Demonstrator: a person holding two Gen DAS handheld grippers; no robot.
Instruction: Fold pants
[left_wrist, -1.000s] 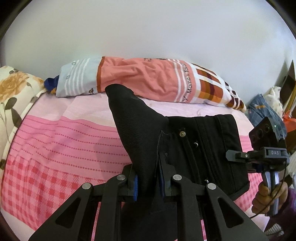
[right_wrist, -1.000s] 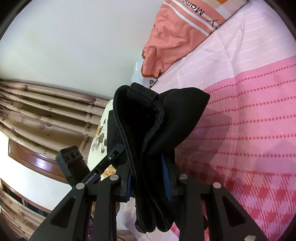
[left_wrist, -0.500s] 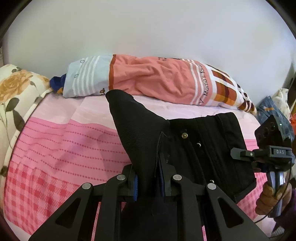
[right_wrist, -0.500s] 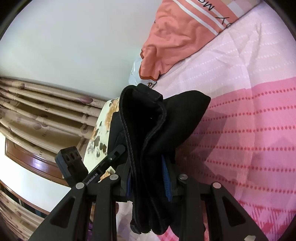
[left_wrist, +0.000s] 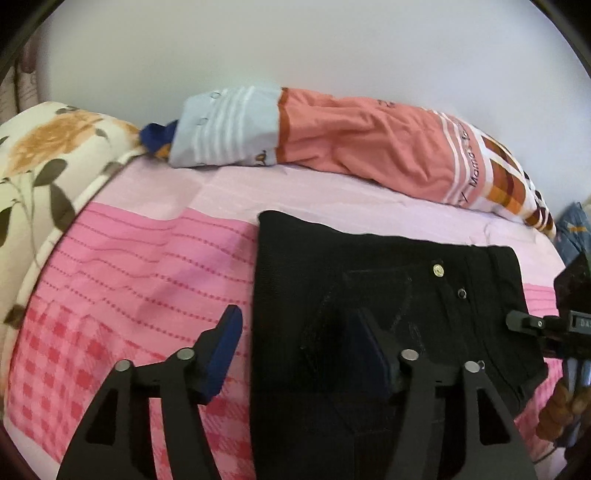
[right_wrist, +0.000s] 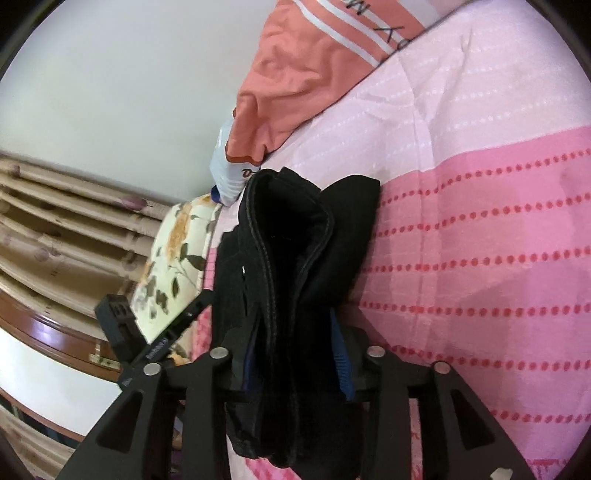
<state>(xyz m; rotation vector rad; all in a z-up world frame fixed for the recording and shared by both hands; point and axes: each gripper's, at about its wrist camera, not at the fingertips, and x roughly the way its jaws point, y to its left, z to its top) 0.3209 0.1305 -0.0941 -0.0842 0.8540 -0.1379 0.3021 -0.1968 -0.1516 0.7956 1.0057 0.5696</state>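
Observation:
The black pants (left_wrist: 369, 295) lie folded flat on the pink bed sheet (left_wrist: 147, 266), waistband button up. My left gripper (left_wrist: 299, 350) is open; its left finger is over the sheet, its right finger over the pants, and it holds nothing. My right gripper (right_wrist: 295, 354) is shut on a thick bunched edge of the black pants (right_wrist: 295, 266). The right gripper's body also shows at the right edge of the left wrist view (left_wrist: 565, 325), beside the pants' waist end.
A long orange, blue and white striped pillow (left_wrist: 351, 144) lies along the white wall at the far side. A floral cushion (left_wrist: 44, 166) sits at the left. Blue clothes (left_wrist: 572, 229) lie at the far right. Curtains (right_wrist: 55, 221) hang at the left of the right wrist view.
My left gripper has opened and let go of the pants. The raised black flap has dropped flat onto the bed. My right gripper still grips its edge.

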